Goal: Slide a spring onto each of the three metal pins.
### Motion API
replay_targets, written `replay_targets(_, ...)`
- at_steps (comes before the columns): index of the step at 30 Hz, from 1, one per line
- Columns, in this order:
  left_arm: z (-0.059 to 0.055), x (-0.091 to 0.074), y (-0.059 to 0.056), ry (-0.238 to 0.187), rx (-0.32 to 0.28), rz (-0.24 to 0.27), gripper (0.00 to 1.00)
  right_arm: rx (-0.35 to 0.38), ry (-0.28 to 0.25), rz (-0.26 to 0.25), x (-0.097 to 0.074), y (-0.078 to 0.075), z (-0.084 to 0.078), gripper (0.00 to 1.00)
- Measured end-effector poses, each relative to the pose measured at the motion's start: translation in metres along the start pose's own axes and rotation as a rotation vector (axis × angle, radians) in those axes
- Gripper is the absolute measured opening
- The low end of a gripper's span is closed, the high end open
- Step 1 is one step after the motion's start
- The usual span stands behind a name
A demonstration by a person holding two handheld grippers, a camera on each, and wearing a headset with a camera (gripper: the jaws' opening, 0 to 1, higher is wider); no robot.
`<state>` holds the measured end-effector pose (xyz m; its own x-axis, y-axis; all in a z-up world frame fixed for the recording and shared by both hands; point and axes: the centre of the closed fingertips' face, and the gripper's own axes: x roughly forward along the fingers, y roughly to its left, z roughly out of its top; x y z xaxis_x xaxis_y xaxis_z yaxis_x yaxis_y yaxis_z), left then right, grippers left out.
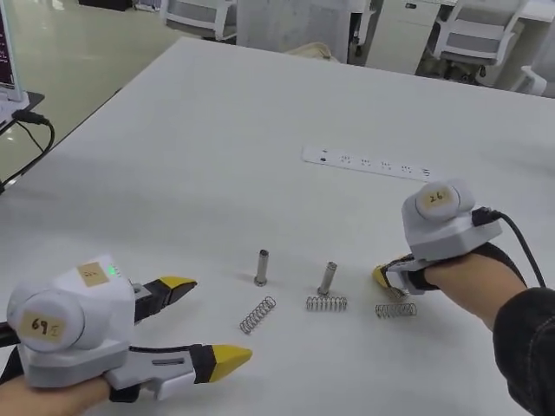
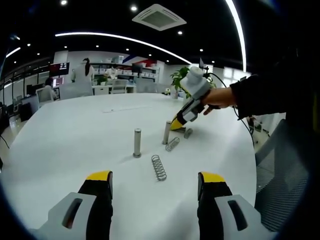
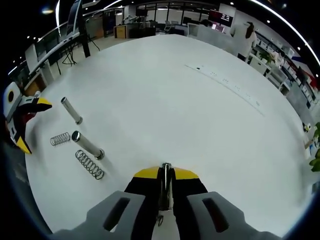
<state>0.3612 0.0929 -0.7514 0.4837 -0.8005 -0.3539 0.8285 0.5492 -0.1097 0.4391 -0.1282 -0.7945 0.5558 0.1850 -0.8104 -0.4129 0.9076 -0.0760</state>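
The right gripper (image 3: 165, 175) is clamped on the third metal pin (image 3: 165, 191), whose end projects just past the jaw tips. It is held low over the counter (image 1: 260, 130), just beside the rightmost spring (image 1: 395, 309). The left pin (image 1: 261, 267) and the middle pin (image 1: 327, 278) stand upright on the counter. The middle spring (image 1: 326, 302) lies at the foot of the middle pin. The left spring (image 1: 257, 314) lies near the left gripper (image 1: 205, 318), whose jaws are set wide apart and hold nothing. No spring is fitted on any pin, so the task is judged to be at its first stage. For the next move, a spring is probably to be gripped lightly, its bore aligned with a pin, and slid on.
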Motion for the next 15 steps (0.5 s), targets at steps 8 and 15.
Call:
replay_targets(8, 0.0, -0.001, 0.0, -0.001, 0.0, -0.002, 0.65, 0.016, -0.013, 0.002, -0.004, 0.0, 0.0, 0.06)
replay_targets(15, 0.001, 0.0, -0.002, -0.001, 0.007, -0.009, 0.65, 0.063, -0.051, 0.016, -0.017, 0.003, 0.009, 0.06)
